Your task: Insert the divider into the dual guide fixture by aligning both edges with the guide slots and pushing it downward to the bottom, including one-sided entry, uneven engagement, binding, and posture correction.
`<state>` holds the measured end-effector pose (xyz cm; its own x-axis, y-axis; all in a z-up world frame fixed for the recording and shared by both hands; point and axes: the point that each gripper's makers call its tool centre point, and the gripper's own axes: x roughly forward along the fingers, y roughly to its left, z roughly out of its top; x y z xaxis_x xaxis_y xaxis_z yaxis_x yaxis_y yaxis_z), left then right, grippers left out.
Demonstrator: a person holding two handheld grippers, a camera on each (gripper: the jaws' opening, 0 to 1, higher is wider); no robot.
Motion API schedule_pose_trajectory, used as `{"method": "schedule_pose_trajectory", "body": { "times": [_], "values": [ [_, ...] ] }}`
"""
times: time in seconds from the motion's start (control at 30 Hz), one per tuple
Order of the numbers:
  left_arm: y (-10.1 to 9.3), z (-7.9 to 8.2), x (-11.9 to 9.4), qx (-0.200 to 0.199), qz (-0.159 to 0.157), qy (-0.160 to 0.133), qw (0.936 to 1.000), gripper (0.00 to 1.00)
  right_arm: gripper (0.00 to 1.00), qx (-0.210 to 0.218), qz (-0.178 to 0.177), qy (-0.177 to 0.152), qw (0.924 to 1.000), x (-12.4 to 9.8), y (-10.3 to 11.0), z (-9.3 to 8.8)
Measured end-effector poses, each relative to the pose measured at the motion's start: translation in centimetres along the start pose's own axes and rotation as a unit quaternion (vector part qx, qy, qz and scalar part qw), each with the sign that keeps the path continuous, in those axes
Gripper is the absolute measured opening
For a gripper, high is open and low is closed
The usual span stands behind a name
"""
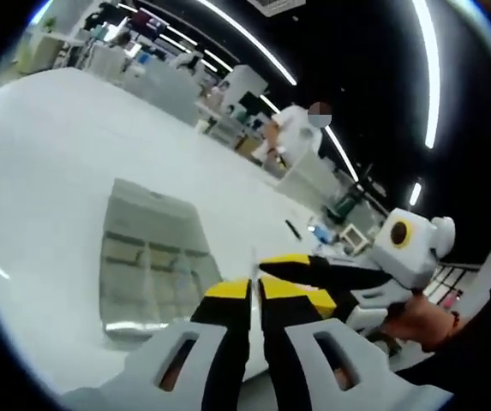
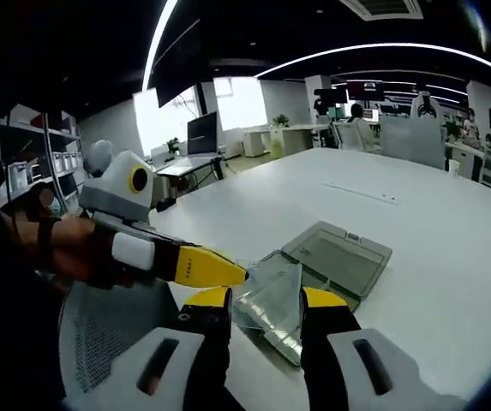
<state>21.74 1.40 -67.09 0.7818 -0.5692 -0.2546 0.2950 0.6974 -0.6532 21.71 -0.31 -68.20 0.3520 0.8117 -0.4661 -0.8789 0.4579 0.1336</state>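
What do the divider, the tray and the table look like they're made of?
Divider: probably clear plastic sheet, glossy; the surfaces behind show through it.
Tray: likely translucent grey plastic with a smooth finish; it has moulded edges and soft reflections.
Table: white and smooth, perhaps laminate; its even matte sheen suggests that, but the look leaves it open.

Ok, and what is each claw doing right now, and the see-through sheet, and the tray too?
Left claw: shut, seemingly pinching the edge of the clear sheet.
Right claw: open, one jaw on each side of the sheet.
Clear sheet: held up, tilted, over the tray's near end.
Tray: lying flat on the table.
Table: white, with the tray on it.
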Motion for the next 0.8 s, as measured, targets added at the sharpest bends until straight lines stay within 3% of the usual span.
{"method": "schedule_pose_trajectory", "body": {
  "times": [0.1,0.17,0.2,0.27,0.67,0.8],
  "values": [
    [0.2,0.1,0.0,0.012,0.008,-0.003,0.9999,0.00,0.21,-0.007,-0.014,0.014,0.9998,-0.3,-0.6,-0.4],
    [0.2,0.3,0.0,0.009,0.006,-0.003,0.9999,0.00,0.12,-0.003,0.001,0.011,0.9999,-0.4,-0.2,-0.3],
    [0.2,0.3,-0.1,0.010,0.006,-0.003,0.9999,0.00,0.15,0.013,0.001,-0.009,0.9999,-0.5,-0.2,0.3],
    [0.0,0.4,-0.1,0.021,0.007,-0.003,0.9998,0.00,0.24,0.001,-0.009,-0.009,0.9999,-0.6,-0.5,0.4],
    [-0.1,-0.1,-1.0,0.081,0.015,0.016,0.9965,0.00,0.23,-0.036,0.012,0.011,0.9992,-0.6,0.2,0.2],
    [-0.1,-0.1,-1.3,0.130,0.022,0.027,0.9909,0.00,0.24,-0.066,0.020,0.028,0.9972,-0.8,0.5,0.0]
  ]
}}
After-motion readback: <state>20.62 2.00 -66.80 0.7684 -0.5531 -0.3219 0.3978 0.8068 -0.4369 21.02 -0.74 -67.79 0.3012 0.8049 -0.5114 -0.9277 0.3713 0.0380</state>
